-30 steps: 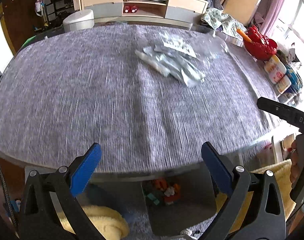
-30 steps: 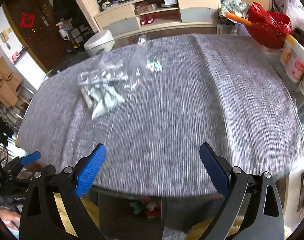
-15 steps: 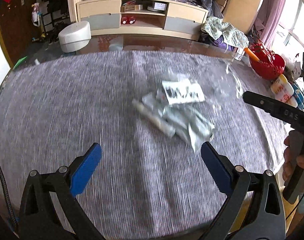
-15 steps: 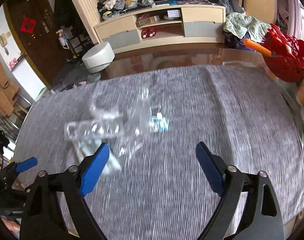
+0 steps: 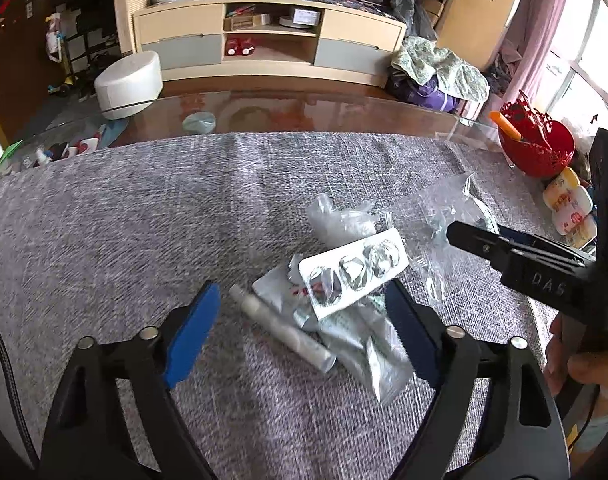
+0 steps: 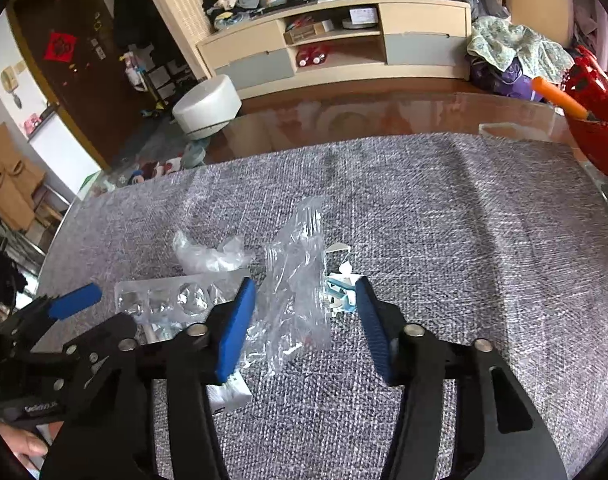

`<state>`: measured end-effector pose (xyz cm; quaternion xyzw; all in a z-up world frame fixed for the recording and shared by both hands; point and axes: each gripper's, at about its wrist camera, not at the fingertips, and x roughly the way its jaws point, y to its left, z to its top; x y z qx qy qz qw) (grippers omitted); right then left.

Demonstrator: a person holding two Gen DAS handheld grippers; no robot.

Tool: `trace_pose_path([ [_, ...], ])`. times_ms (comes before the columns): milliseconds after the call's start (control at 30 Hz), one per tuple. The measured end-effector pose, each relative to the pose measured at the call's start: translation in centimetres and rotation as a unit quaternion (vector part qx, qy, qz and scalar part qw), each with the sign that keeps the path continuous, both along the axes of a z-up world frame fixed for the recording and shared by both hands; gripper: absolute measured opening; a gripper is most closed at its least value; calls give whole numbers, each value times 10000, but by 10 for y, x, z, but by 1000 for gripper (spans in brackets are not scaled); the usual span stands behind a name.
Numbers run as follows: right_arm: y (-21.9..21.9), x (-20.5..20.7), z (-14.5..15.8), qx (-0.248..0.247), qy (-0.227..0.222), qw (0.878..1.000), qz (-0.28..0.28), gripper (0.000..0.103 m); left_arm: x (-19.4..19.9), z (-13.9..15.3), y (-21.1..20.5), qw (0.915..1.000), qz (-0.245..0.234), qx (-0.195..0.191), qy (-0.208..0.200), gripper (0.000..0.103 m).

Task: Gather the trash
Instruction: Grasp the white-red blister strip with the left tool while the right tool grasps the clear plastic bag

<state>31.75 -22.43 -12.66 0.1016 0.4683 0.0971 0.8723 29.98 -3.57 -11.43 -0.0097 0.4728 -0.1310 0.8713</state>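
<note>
Grey woven cloth (image 5: 144,216), trash heap mid-table. L to R:
- my left gripper (image 5: 300,320): jaws spread wide, holding nothing, straddling tube (image 5: 282,330) & foil sachets (image 5: 367,352).
- blister pack (image 5: 353,272): lies atop sachets, tilted.
- crumpled film (image 6: 208,254): just behind blister.
- my right gripper (image 6: 305,320): jaws released, either side of clear bag (image 6: 296,280); torn paper bits (image 6: 341,286) beside right pad.
- red basket (image 5: 537,146): far right edge.

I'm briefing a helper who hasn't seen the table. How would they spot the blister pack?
On the grey tablecloth, find the litter pile in the middle. The blister pack lies on top of the foil sachets: a flat white card with a row of clear bubbles.
</note>
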Motion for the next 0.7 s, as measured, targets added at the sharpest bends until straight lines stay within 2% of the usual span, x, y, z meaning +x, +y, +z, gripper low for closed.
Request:
trace_pose_path([
  [133,1,2,-3,2,25,10000,58,35,10,-6,-4,9999,-96,-43,65,65],
  [233,2,3,-5,-17,40,9999,94,29,13,-10,-9,9995,-252,-105,129,50],
  [300,1,2,-6,-37,43,10000,82,26,12,-10,-13,9992,-349,-149,137,35],
  [633,3,-12,-5,-42,38,9999,108,19,-7,-5,-22,9985,-524,-137,51,17],
  [700,5,-17,-2,-76,22,9999,152,18,-14,-3,-25,9982,-577,-131,25,10],
])
